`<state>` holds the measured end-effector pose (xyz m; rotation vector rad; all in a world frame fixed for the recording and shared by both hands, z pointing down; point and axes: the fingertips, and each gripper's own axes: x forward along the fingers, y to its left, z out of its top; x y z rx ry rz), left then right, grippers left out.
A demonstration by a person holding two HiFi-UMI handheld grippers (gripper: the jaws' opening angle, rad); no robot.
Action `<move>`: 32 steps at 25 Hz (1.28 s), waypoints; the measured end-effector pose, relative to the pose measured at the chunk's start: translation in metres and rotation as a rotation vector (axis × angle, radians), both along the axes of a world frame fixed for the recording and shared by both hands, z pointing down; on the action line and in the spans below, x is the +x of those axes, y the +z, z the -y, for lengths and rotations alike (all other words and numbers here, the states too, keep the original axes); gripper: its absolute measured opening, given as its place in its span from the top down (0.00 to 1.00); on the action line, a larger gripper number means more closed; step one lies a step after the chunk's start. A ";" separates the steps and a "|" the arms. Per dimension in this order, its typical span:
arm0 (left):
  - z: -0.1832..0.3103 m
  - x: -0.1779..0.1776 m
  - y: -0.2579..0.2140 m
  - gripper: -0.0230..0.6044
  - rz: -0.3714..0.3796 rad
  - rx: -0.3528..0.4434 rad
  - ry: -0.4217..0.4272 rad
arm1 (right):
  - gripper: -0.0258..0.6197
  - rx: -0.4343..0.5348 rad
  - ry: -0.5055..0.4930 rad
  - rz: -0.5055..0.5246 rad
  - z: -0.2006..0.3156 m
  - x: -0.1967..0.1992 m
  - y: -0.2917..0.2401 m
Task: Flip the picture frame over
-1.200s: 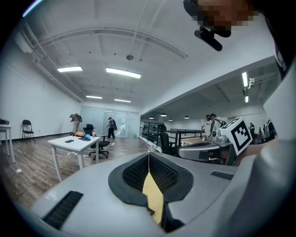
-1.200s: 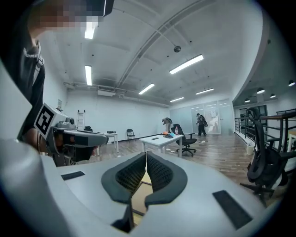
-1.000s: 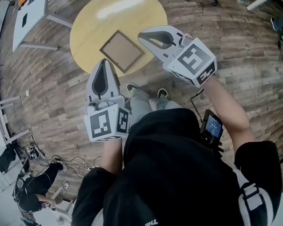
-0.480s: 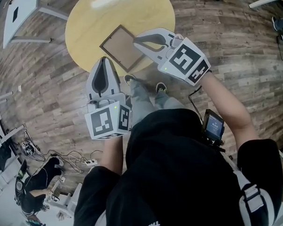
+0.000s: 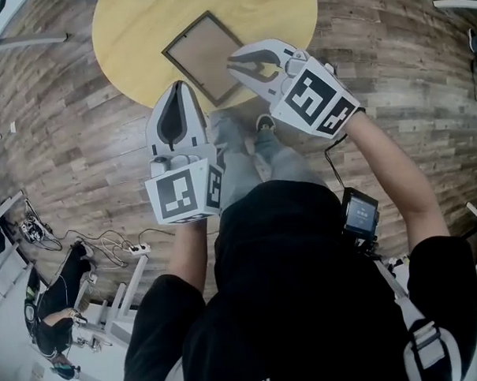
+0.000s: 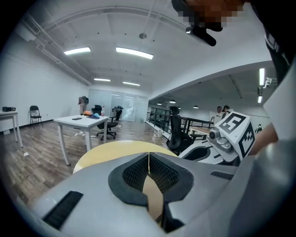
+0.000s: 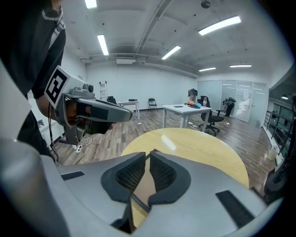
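The picture frame (image 5: 203,51) lies on the round yellow table (image 5: 129,36), dark rim around a brown panel facing up. My right gripper (image 5: 232,64) is shut and empty, its tip over the frame's near right edge in the head view; whether it touches I cannot tell. My left gripper (image 5: 176,87) is shut and empty too, its tip at the table's near edge, just short of the frame's near corner. In the left gripper view the left gripper (image 6: 149,156) shows the brown frame (image 6: 153,200) beyond its jaws. In the right gripper view the right gripper (image 7: 150,154) points at the frame (image 7: 144,189).
The person's shoes (image 5: 264,123) stand at the table's near edge. Cables and a power strip (image 5: 119,248) lie on the wood floor at left. A white table (image 6: 81,121) and office chairs (image 6: 178,132) stand farther off. A small screen device (image 5: 359,214) hangs by the right arm.
Both grippers have come down and forward toward the table. The right tip, earlier beside the frame, now overlaps its near right edge. Both stay shut.
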<state>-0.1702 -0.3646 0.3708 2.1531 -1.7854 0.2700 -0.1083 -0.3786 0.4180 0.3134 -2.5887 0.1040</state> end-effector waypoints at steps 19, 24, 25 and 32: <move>0.016 -0.040 0.111 0.92 0.004 -0.094 -0.043 | 0.74 -0.002 -0.205 -0.220 -0.040 -0.017 0.115; 0.007 -0.045 0.118 0.92 -0.007 -0.105 -0.055 | 0.59 0.147 -0.397 -0.375 -0.078 -0.036 0.137; 0.005 -0.047 0.119 0.92 -0.008 -0.108 -0.058 | 0.59 0.168 -0.415 -0.401 -0.082 -0.039 0.142; -0.005 -0.055 0.121 0.92 -0.008 -0.117 -0.068 | 0.58 0.305 -0.466 -0.597 -0.090 -0.043 0.173</move>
